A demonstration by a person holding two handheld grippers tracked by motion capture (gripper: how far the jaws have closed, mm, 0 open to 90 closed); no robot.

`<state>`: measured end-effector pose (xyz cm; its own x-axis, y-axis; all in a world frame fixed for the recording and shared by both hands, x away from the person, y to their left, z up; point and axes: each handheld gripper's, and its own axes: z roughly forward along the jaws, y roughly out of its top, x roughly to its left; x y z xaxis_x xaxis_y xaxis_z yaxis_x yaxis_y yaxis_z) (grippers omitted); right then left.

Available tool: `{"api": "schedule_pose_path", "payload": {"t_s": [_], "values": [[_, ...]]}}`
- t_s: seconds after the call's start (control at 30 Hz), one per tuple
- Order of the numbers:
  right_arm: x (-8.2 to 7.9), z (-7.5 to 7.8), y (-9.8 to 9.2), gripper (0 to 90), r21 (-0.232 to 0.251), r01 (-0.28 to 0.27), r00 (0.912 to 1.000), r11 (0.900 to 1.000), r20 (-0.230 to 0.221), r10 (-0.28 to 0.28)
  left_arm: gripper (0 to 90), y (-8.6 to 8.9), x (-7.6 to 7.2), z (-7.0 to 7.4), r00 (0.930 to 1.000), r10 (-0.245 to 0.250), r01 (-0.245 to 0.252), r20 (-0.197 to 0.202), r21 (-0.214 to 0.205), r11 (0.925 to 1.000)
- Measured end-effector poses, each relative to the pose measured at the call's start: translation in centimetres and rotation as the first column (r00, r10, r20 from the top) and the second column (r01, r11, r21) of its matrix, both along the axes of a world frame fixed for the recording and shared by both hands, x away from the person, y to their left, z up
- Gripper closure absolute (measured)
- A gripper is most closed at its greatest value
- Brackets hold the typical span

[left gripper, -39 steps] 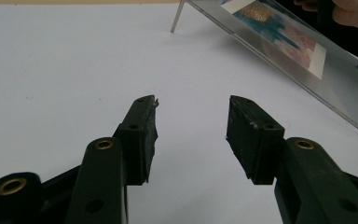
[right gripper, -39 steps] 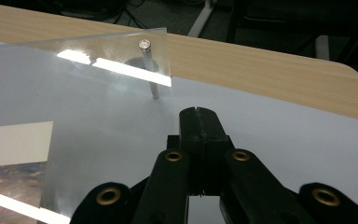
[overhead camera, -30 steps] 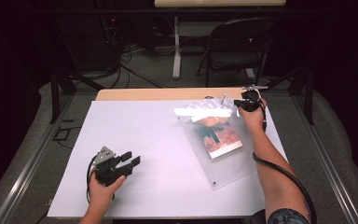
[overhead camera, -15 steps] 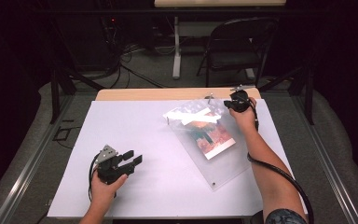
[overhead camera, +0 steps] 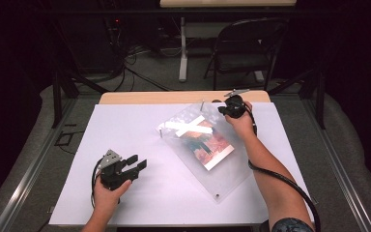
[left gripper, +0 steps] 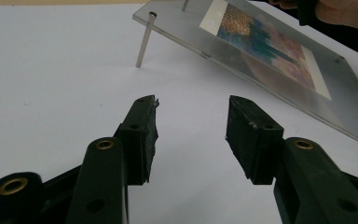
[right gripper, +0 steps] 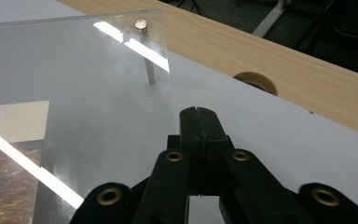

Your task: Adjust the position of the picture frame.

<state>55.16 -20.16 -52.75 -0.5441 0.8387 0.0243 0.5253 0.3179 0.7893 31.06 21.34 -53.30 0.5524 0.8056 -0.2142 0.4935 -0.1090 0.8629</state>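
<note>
With my right tongs (right gripper: 199, 111) clamped together beside the acrylic photo frame (overhead camera: 200, 145) and my left tongs (overhead camera: 136, 163) apart, I should shift it slowly.

Glossy clear acrylic frame (overhead camera: 207, 145) on metal pins; matt white table cover (overhead camera: 125, 125).

Clear acrylic frame (overhead camera: 207, 145), see-through with white glare streaks across it, and inside it a print (overhead camera: 206, 144) in rusty orange, teal and pink blotches with a cream border. Silver metal pins (left gripper: 144, 41) at its corners. The table (overhead camera: 125, 121) wears a plain white sheet, a pale wood edge (overhead camera: 174, 97) showing at the far side. Left tool (overhead camera: 134, 164) is matte black with brass rivets; right tool (right gripper: 199, 122) is black too.
</note>
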Motion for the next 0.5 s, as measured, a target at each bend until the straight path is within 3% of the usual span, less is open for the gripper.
{"api": "schedule_pose_path", "payload": {"t_s": [0.43,0.5], "values": [[-0.7,0.1,3.5,90.0,0.017,-0.074,0.9972,0.9971,-0.009,0.074,51.2,0.7,0.2,-0.1,0.9990,0.038,-0.039,0.025,0.024,0.9990],[-1.0,0.2,4.0,90.0,0.019,-0.086,0.9962,0.9961,-0.006,0.086,51.3,0.9,0.7,-0.5,0.9986,0.047,-0.048,0.024,0.057,0.9972]]}}
